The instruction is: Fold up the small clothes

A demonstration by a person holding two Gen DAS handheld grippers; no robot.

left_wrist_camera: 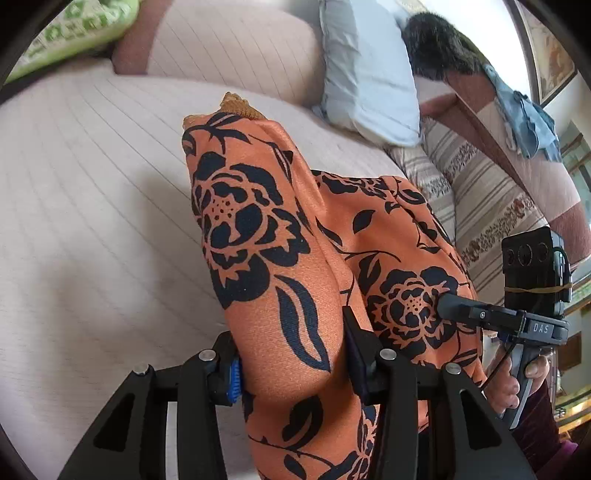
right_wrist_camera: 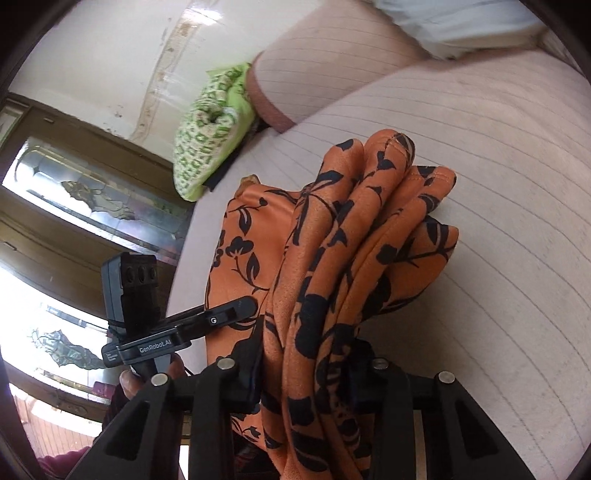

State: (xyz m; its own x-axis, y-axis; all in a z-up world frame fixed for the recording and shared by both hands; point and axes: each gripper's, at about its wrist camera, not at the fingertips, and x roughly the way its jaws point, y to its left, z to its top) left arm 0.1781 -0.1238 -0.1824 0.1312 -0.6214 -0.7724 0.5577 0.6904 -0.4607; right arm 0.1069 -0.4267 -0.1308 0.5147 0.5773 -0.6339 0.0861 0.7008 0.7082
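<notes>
An orange garment with a black flower print (left_wrist_camera: 258, 221) hangs bunched above a pale pink striped mattress (left_wrist_camera: 92, 221). My left gripper (left_wrist_camera: 293, 369) is shut on a thick fold of it at the bottom of the left wrist view. To the right, my right gripper (left_wrist_camera: 448, 304) grips the same cloth, held by a hand (left_wrist_camera: 517, 384). In the right wrist view the garment (right_wrist_camera: 369, 240) falls in several folds from my right gripper (right_wrist_camera: 306, 373), shut on the gathered cloth. My left gripper (right_wrist_camera: 240, 308) bites the cloth's left edge there.
A green patterned cushion (left_wrist_camera: 74, 29) (right_wrist_camera: 207, 129) lies at the mattress's far edge beside a pink bolster (left_wrist_camera: 229, 48). A pale blue pillow (left_wrist_camera: 369, 74), a dark furry item (left_wrist_camera: 436, 48) and a blue cloth (left_wrist_camera: 524, 122) are at the right. A glass-door cabinet (right_wrist_camera: 74, 192) stands beyond.
</notes>
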